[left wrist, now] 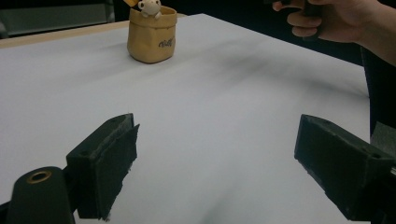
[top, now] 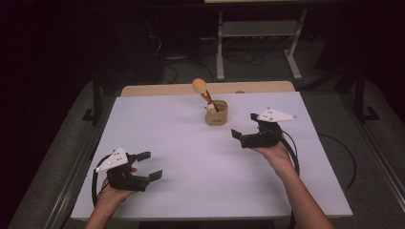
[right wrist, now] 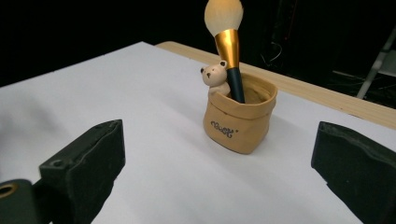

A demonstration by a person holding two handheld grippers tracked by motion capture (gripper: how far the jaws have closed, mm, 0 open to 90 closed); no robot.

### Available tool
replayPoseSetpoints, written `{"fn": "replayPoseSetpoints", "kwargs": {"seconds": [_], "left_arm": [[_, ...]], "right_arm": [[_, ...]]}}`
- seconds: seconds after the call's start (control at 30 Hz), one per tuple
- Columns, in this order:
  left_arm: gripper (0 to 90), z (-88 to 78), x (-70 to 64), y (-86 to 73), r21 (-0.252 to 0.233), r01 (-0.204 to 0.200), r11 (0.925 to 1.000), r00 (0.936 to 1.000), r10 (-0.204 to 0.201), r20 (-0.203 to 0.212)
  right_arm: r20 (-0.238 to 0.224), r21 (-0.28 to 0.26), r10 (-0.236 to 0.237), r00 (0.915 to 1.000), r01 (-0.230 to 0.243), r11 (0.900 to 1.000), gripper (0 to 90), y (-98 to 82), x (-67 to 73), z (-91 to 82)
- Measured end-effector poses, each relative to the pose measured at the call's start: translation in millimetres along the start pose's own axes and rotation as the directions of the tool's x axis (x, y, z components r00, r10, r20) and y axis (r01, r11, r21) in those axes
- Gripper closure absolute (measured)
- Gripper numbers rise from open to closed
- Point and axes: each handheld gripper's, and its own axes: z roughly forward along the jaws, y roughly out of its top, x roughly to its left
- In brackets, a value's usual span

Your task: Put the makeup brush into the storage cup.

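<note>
Here, a person is sitting at a white table (top: pixel 191 157), holding a black two-jaw claw in each hand. The left claw (top: pixel 150 164) is hovering low over the near left part of the table, its jaws spread wide with nothing between them. The right claw (top: pixel 244 128) is hovering over the right side, farther from the person, and its jaws are also standing wide apart and empty, pointing left toward the table's middle.

Near the far edge, about midway across, a small tan pot (top: pixel 216 113) shaped like a soft sack is standing upright. It is sitting well apart from the left claw and nearer the right one. A makeup brush (right wrist: pixel 227 42) is resting inside it, handle down, with a dark handle, a gold collar and a pale fluffy head leaning up and out past the rim. A tiny bear figure (right wrist: pixel 213 76) is peeking over the pot's rim just beside the brush, and dark lettering, too small to read, is showing on the pot's front.

In the left gripper view, the person's right hand (left wrist: pixel 336 21) is showing at the top right, gripping its tool.

Beyond the table, a strip of pale wood (top: pixel 157 89) is showing at the far edge, with a dark floor and metal legs (top: pixel 220 47) behind it.
</note>
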Motion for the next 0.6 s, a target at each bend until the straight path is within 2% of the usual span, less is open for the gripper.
{"fn": "replayPoseSetpoints", "kwargs": {"seconds": [0.2,0.3,0.47,0.6], "left_arm": [[12.6,0.3,0.1,-0.2,-0.003,-0.001,1.0,1.0,0.001,0.001],[12.6,0.6,-0.3,-0.2,-0.002,0.001,1.0,1.0,-0.001,0.001],[12.6,0.8,-0.7,-0.1,0.004,-0.001,1.0,1.0,0.001,0.003],[12.6,1.8,-1.5,0.1,-0.004,-0.004,1.0,1.0,0.004,0.006]], "right_arm": [[0.01,0.001,0.009,0.9999,-0.009,1.0,2.2,-4.8,1.4,-12.9],[0.012,-0.03,0.001,0.9999,0.0,1.0,2.3,-6.3,4.0,-21.0],[0.014,-0.018,0.001,0.9999,0.0,1.0,2.2,-13.6,5.1,-30.2],[0.02,-0.031,0.001,0.9998,0.0,1.0,2.3,-18.3,5.8,-39.1]]}}
